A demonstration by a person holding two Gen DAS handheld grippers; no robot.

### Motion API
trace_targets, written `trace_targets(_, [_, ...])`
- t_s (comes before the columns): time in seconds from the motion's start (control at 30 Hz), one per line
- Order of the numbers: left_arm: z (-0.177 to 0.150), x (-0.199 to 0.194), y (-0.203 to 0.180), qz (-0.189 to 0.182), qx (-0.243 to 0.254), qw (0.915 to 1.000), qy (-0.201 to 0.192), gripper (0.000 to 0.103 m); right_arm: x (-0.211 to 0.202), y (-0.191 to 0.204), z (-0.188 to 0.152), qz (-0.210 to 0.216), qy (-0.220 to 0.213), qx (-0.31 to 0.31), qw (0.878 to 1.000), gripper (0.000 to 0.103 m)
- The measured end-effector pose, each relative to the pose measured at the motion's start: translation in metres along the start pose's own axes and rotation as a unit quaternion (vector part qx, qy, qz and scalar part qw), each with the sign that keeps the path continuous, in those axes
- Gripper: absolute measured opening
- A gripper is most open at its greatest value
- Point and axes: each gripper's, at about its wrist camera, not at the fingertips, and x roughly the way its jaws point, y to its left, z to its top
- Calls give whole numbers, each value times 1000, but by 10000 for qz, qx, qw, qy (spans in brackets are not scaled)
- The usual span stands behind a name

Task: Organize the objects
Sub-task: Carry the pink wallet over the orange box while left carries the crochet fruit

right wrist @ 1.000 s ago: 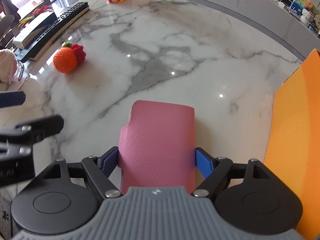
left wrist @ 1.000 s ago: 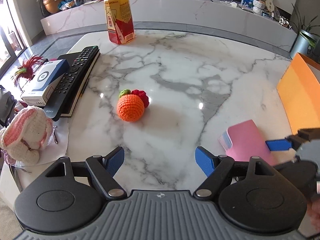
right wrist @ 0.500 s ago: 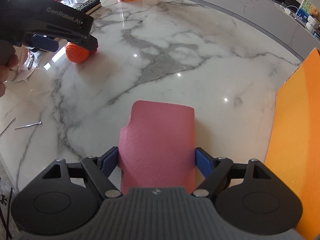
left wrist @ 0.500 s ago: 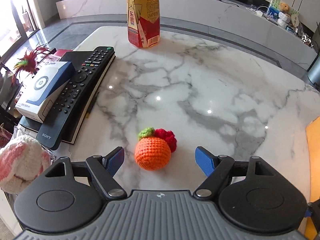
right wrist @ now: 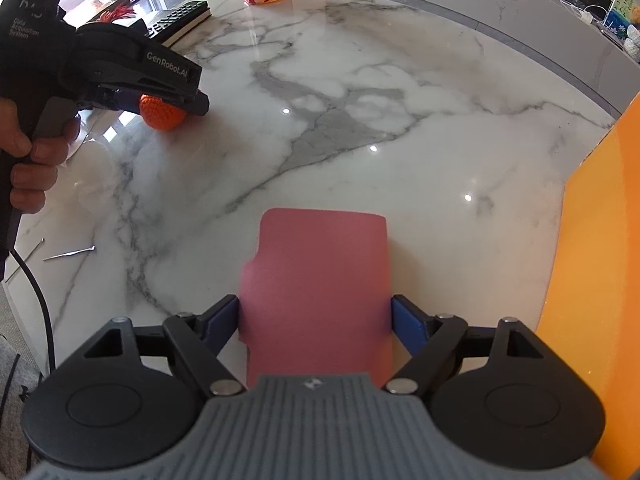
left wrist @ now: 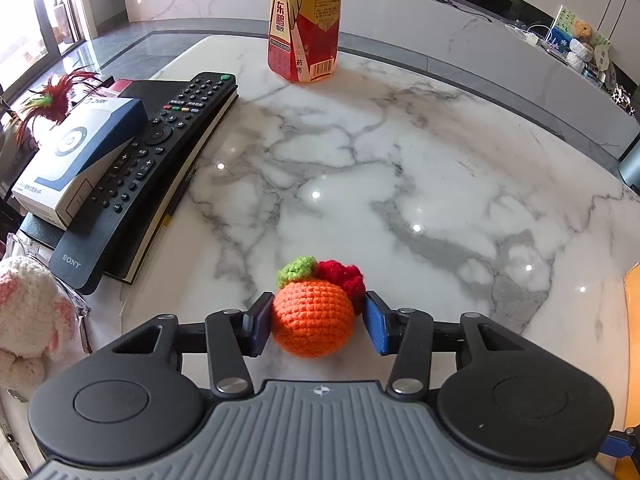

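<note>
On a white marble tabletop (left wrist: 400, 168), the left gripper (left wrist: 316, 322) had narrowed around one orange crocheted fruit (left wrist: 313, 322), a blue pad touching its left side and the other close against its right. The fruit, with one green leaf and one red knitted piece on top, sat near the tabletop's near edge. The right gripper (right wrist: 316, 320) held one pink case (right wrist: 320, 280) between its two blue pads, the case lying flat near the tabletop's right edge beside one orange board (right wrist: 600, 240). Along the left edge lay one black remote (left wrist: 152, 160) on one dark book (left wrist: 168, 200), with one blue-and-white box (left wrist: 76, 160) beside it. One yellow-and-red drink bottle (left wrist: 306, 20) stood upright at the far edge. One white-and-pink knitted toy (left wrist: 28, 320) sat at the near left corner.
</note>
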Motion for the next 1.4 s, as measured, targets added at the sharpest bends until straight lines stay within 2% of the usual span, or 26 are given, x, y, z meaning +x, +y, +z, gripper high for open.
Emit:
trace_targets(0.1, [1, -2, -1, 150, -34, 9998, 97, 53, -1, 1, -2, -44, -56, -14, 10000, 82])
trace_targets(0.2, [-2, -5, -2, 158, 6, 9999, 1, 52, -1, 2, -3, -78, -76, -65, 9999, 81])
trace_targets(0.3, [-4, -8, -1, -5, -110, 9999, 14, 51, -1, 2, -3, -73, -70, -40, 9999, 81])
trace_targets(0.47, [-9, -32, -11, 76, 133, 9993, -328, 51, -5, -1, -7, 55, -132, 160, 9998, 80])
trace_targets(0.53, [-14, -42, -14, 72, 197, 9989, -425, 51, -9, -3, -9, 179, -270, 260, 9991, 80])
trace_targets(0.7, [-26, -63, -24, 38, 326, 9984, -466, 51, -23, -6, -14, 153, -598, 521, 9967, 80])
trace_targets(1.07, [-42, -107, -74, -189, 854, 9912, -997, 51, -74, -21, -28, 172, -1406, 936, 9855, 80])
trace_targets(1.23, [-50, -126, -88, -380, 631, 9861, -1487, 52, -97, -37, -37, 312, -1705, 1107, 9786, 80])
trace_targets(1.3, [-53, -130, -94, -442, 663, 9836, -1620, 52, -109, -46, -42, 501, -1904, 1236, 9726, 79])
trace_targets(1.4, [-59, -136, -103, -531, 689, 9807, -1749, 52, -130, -57, -46, 436, -2194, 1344, 9653, 80])
